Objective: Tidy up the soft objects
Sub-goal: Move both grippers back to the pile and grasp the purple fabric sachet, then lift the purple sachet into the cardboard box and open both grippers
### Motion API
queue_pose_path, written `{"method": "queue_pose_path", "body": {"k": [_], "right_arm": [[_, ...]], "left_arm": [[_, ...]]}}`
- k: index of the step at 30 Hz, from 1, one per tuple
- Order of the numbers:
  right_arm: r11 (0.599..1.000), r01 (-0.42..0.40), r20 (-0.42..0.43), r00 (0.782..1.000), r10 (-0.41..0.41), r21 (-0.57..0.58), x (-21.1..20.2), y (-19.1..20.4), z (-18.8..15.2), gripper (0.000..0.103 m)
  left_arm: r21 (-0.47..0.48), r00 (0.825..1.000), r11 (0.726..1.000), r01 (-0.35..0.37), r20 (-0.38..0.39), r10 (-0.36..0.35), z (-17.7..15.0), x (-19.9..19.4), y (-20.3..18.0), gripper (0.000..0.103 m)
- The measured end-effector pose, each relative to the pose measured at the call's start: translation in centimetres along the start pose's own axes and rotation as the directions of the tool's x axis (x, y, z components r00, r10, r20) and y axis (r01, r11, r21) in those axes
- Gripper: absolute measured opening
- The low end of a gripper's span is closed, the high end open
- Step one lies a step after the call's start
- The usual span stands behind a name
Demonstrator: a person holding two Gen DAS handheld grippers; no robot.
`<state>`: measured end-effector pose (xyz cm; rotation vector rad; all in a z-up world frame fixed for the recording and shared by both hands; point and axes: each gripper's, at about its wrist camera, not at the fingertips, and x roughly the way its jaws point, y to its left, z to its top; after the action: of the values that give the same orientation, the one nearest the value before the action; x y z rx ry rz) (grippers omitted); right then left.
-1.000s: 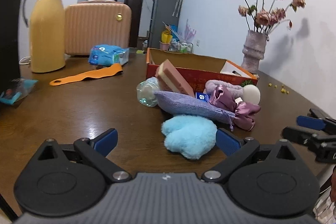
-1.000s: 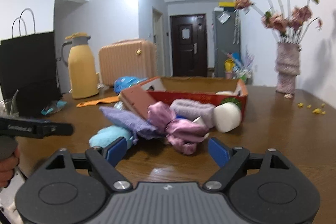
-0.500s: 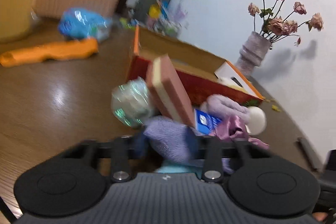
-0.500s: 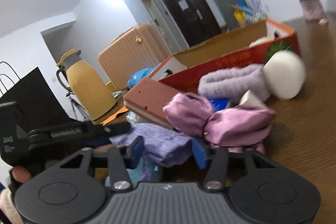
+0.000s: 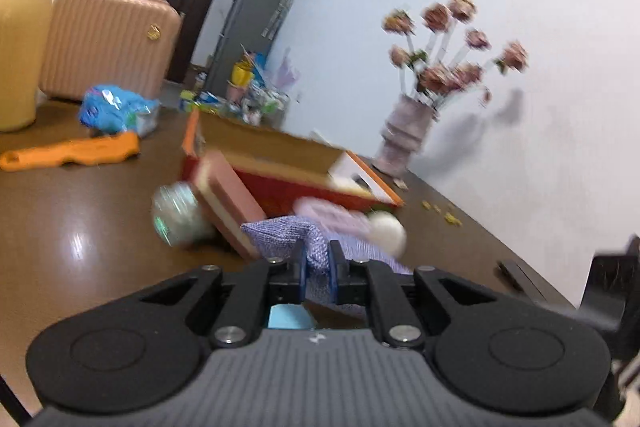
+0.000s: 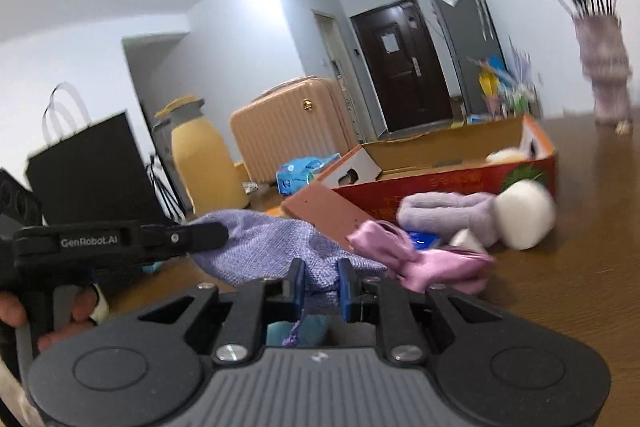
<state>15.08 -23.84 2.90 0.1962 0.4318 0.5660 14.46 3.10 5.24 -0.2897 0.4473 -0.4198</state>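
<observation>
Big brown wooden surface [image 5: 60,227] carried everything. On it sat the open red cardboard box [image 6: 452,183], apart from my hands, with the loose heap of soft things just in front of it. Largest in that heap was the lavender woven fabric pouch [image 6: 264,247], and that was what I had. A second ago both tools were wide open short of the heap; since then both pairs of jaws had just been closing, and the pouch was now between them. My left hand-held gripper [image 5: 318,267] was pinched tight on one end of the pouch, my right hand-held gripper [image 6: 320,281] clamped on the drawstring end, cord dangling below. Pouch looked stretched between the two, raised off the pale blue fluffy pad [image 6: 292,333] underneath, hard to be sure with blur. Pink satin bow scrunchie [image 6: 420,263], fuzzy lilac roll [image 6: 444,215] and white foam ball [image 6: 524,215] lay untouched beside the box. My read: grasp done, first soft item secured, carry to box not yet made.
</observation>
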Motion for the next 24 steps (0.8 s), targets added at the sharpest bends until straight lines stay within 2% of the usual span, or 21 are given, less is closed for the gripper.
{"method": "queue_pose_path", "body": {"k": [5,6,8,11,12,14,17,20,21,23,24], "right_arm": [[0.993,0.088,-0.109,0.989,-0.096,-0.075,-3.7,-1.0,-2.5,0.021],[0.991,0.105,-0.123,0.986,-0.114,-0.079,-4.2,-1.2,-3.0,0.025],[0.99,0.132,-0.107,0.985,-0.137,-0.058,-5.3,-1.7,-3.6,0.031],[0.989,0.147,-0.046,0.988,-0.146,0.019,-5.9,-2.7,-3.6,0.039],[0.987,0.157,-0.035,0.987,-0.155,0.033,-5.7,-2.9,-3.7,0.041],[0.979,0.202,-0.04,0.979,-0.201,0.038,-4.6,-3.0,-4.2,0.042],[0.97,0.241,-0.064,0.968,-0.241,-0.001,-2.7,-2.3,-5.4,0.042],[0.962,0.268,-0.073,0.96,-0.272,-0.058,-1.3,-1.5,-6.6,0.04],[0.954,0.286,-0.065,0.954,-0.292,-0.09,-1.2,-1.1,-6.9,0.039],[0.944,0.302,-0.058,0.949,-0.311,-0.131,-1.0,-0.4,-7.3,0.032],[0.943,0.301,-0.056,0.949,-0.312,-0.142,-1.0,-0.2,-7.5,0.023]], "left_arm": [[0.016,0.994,1.0,0.027,-0.109,-0.025,-5.8,0.0,-3.1,0.016],[0.012,0.99,1.0,0.023,-0.137,-0.021,-6.5,0.3,-3.3,0.03],[0.011,0.987,0.999,0.033,-0.159,-0.031,-7.3,0.1,-3.3,0.045],[0.022,0.991,0.999,0.036,-0.127,-0.033,-6.7,-0.2,-3.3,0.058],[0.007,0.992,1.0,0.03,-0.123,-0.029,-6.2,0.1,-3.1,0.058],[-0.015,0.99,1.0,0.019,-0.139,-0.021,-5.9,0.8,-2.9,0.056],[-0.005,0.982,1.0,0.003,-0.187,-0.003,-6.7,2.1,-2.9,0.038],[-0.037,0.98,0.997,0.063,-0.187,-0.069,-7.1,1.9,-2.6,0.024],[-0.033,0.98,0.997,0.068,-0.186,-0.073,-7.1,1.8,-2.7,0.023],[-0.018,0.981,0.997,0.07,-0.183,-0.072,-7.2,1.7,-2.9,0.02],[-0.014,0.981,0.997,0.072,-0.181,-0.074,-7.3,1.6,-3.0,0.019]]}}
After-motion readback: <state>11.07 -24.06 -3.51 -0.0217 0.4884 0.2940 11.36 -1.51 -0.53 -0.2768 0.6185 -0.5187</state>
